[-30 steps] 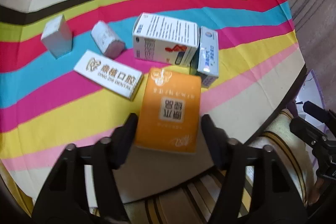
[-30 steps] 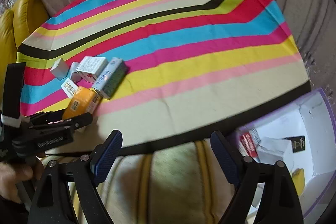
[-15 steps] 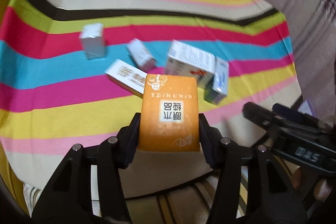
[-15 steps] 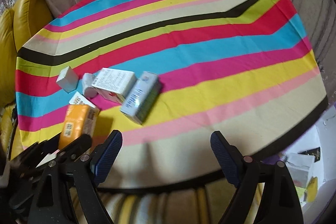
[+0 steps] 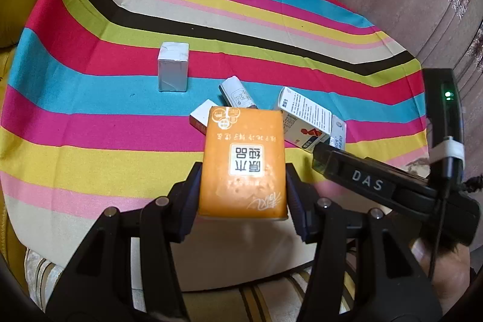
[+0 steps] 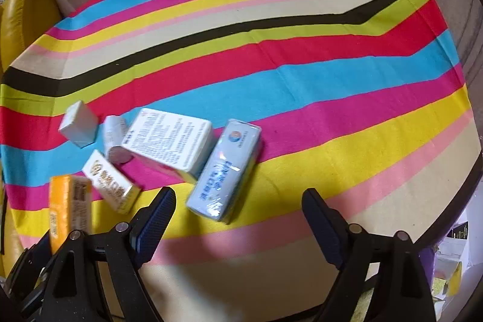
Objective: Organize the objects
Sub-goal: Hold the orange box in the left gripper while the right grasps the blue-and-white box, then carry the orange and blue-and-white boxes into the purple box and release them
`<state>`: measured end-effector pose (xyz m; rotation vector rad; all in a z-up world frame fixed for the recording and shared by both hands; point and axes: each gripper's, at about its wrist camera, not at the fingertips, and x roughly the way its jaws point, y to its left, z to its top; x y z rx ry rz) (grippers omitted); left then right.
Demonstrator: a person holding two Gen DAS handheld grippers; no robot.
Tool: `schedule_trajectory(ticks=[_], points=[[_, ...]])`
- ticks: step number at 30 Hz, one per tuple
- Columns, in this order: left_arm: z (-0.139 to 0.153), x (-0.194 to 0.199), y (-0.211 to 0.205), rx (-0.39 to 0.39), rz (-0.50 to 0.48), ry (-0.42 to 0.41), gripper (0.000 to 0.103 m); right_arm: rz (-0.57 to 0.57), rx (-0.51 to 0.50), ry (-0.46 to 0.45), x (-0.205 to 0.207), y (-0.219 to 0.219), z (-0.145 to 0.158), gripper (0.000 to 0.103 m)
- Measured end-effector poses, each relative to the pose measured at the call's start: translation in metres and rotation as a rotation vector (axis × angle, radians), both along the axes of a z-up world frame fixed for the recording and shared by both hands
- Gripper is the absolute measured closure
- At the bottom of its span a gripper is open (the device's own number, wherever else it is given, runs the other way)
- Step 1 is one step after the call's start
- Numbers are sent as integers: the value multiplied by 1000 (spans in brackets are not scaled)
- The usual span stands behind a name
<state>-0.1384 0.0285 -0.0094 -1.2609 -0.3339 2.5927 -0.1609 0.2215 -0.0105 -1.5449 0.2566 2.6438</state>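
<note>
Your left gripper [image 5: 241, 195] clamps the light (crushable) orange cardboard box [image 5: 244, 162] by its sides; right gripper [image 6: 238, 219] fingers apart.

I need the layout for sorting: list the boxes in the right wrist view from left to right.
Orange box in the left gripper → small white box → white box with gold logo → large white printed box → light blue box. The small rounded white pack is left out because it overlaps its neighbours.

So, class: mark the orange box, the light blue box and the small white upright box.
orange box [image 5: 243, 162], left wrist view, top face.
light blue box [image 6: 225, 168], right wrist view, top face.
small white upright box [image 5: 172, 70], left wrist view, front face.
</note>
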Motion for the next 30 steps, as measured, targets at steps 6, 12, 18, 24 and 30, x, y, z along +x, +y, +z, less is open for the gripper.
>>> schedule_trajectory(ticks=[6, 12, 18, 24, 30], points=[[-2, -1, -2, 12, -8, -9, 47, -87, 47, 5, 0, 21, -1, 19], [-3, -2, -2, 14, -4, -11, 47, -83, 85, 15, -10, 24, -4, 29], [-3, -3, -1, 7, -6, -6, 47, -60, 96, -2, -19, 24, -12, 51], [-4, -3, 1, -8, -10, 8, 47, -21, 103, 20, -17, 21, -9, 73], [-2, -1, 5, -36, -14, 24, 47, -5, 80, 51, -3, 19, -2, 73]])
